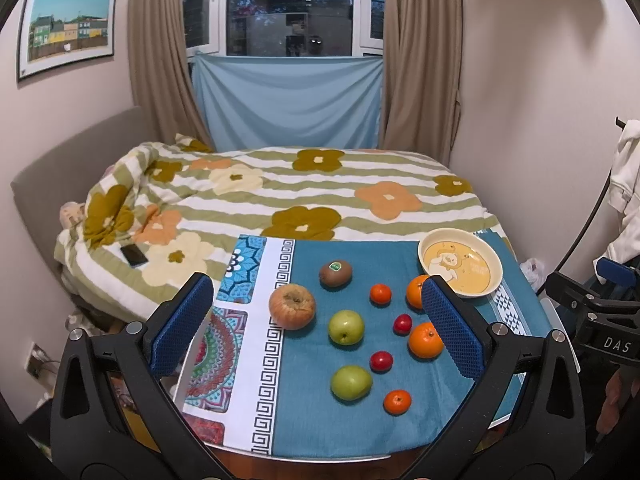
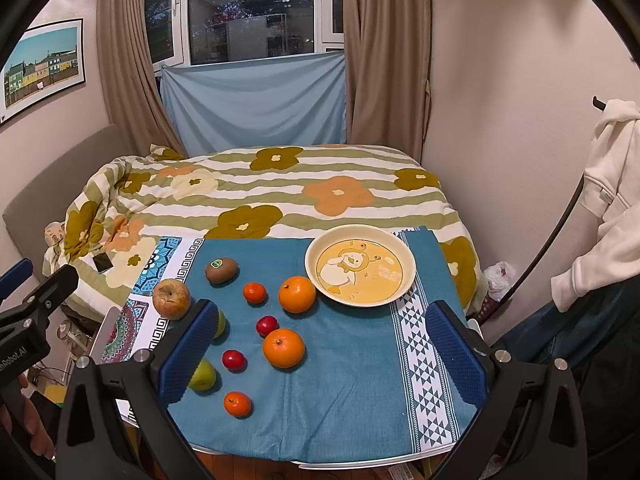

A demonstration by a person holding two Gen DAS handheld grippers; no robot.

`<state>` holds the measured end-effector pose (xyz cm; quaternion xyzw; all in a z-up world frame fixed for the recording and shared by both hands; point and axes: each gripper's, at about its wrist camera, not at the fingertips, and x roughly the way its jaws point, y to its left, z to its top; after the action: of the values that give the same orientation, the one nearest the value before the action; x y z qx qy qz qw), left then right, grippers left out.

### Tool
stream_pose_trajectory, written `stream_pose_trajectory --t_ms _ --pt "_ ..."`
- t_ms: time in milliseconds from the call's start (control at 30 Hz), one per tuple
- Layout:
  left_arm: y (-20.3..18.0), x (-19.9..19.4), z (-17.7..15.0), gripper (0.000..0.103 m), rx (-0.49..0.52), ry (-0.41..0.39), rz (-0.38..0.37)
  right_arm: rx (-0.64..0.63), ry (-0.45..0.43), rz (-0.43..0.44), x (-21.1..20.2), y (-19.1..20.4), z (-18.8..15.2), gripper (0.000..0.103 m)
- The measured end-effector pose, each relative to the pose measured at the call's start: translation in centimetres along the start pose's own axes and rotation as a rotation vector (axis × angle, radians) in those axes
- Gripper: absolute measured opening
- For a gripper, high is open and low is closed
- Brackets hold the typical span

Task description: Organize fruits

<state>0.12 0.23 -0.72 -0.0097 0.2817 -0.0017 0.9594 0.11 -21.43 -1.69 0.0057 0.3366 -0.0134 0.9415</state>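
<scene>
I have ten fruits loose on the counter's blue cloth [image 2: 352, 360], and the bowl [image 2: 404, 258] at the cloth's far right corner sits empty, so I judge nothing is sorted yet. Nearest the bowl is a big orange [image 2: 297, 294], just beside its rim; a second big orange [image 2: 283, 347] lies nearer me from the bowl. Farther left of the bowl are a small orange [image 2: 255, 293], two red fruits [image 2: 267, 325] and [image 2: 233, 359], a kiwi [image 2: 222, 269], a wrinkled apple [image 2: 171, 298], two green fruits [image 1: 346, 327] and [image 1: 351, 382], and a small orange [image 2: 238, 403] at the near edge.

My left tongs [image 1: 318, 330] and right tongs [image 2: 326, 354] both hang above the cloth, jaws spread wide, holding nothing.

The risks I see are mostly about rolling. Every fruit is round and the cloth is soft, so a finger landing off-centre could send one off, and the small orange by the near edge has the least room before the floor. The red fruits are small and smooth; I expect they could squirt out of the pads. The two big oranges and the red fruit between them are close, so a wide approach may knock a neighbour. The wrinkled apple looks soft and could bruise under a hard squeeze. A drop from height into the bowl might tip or slide it toward the bed [image 2: 280, 184].
</scene>
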Motion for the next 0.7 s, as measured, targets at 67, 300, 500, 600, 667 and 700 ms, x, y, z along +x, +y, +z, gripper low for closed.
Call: stream_pose_trajectory --t_ms 67,300,500,600,667,700 --pt "0.02 -0.05 0.03 0.103 0.000 0.000 0.000 0.000 0.000 0.000 0.00 0.01 0.00 0.103" --pt "0.03 0.01 -0.04 0.103 -0.001 0.001 0.000 0.000 0.001 -0.001 0.01 0.05 0.00 0.103" --pt "0.08 -0.06 0.00 0.103 0.001 0.002 -0.002 0.001 0.002 -0.001 0.05 0.09 -0.04 0.103" --pt "0.04 0.02 -0.07 0.103 0.002 0.001 -0.002 0.003 0.003 -0.001 0.00 0.20 -0.11 0.103" --pt "0.05 0.04 -0.05 0.103 0.003 0.001 -0.001 0.002 0.002 -0.001 0.08 0.14 -0.10 0.103" --pt "0.06 0.02 -0.03 0.103 0.002 0.001 -0.002 0.003 0.002 0.000 0.03 0.01 0.02 0.103"
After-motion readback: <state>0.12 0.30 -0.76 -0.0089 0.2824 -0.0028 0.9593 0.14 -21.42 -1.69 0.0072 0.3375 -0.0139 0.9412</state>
